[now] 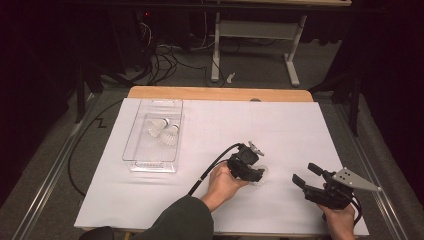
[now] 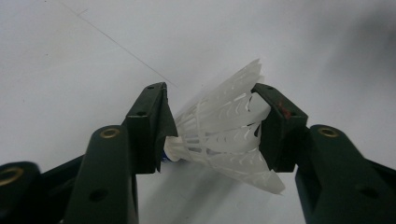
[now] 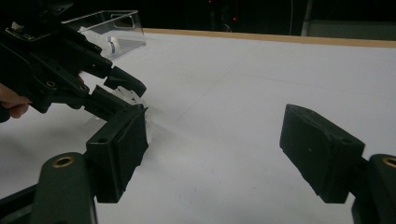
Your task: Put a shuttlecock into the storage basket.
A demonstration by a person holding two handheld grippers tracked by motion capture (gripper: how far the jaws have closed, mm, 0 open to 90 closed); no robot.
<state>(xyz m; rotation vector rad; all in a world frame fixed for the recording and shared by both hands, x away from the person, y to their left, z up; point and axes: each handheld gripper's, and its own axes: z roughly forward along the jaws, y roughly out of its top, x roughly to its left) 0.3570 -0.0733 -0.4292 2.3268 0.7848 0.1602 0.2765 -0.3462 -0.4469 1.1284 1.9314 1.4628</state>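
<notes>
A: High view — what lies at the left gripper (image 1: 256, 176)?
B: A white shuttlecock (image 1: 261, 175), on the white worktop (image 1: 280, 125) at the jaws' tips, largely hidden by them. The right gripper (image 1: 306, 175) hangs well apart from it, off the jaws' far side, jaws spread with nothing between them.

A: And beyond the left jaws?
B: A clear tray (image 1: 136, 150), well apart from them, holding two more shuttlecocks (image 1: 164, 131) lying side by side.

A: Left gripper view — how do the jaws stand?
B: Partly closed around the shuttlecock (image 2: 224, 135), which lies crosswise between them. Its cork end sits against the inner face of the jaw at the left of this view; the flared skirt meets the pad of the other jaw, with feather tips reaching past that pad above and below. Both pads touch it, so the left gripper (image 2: 212, 126) grips it. The worktop (image 2: 93, 56) lies beneath.

A: Right gripper view — the same question.
B: The right gripper (image 3: 215, 154) has its jaws wide apart, bare worktop (image 3: 243, 93) between them. Ahead of the near jaw, the left gripper (image 3: 126, 93) closes on the shuttlecock (image 3: 133, 95); the tray (image 3: 112, 32) stands farther off behind it.
</notes>
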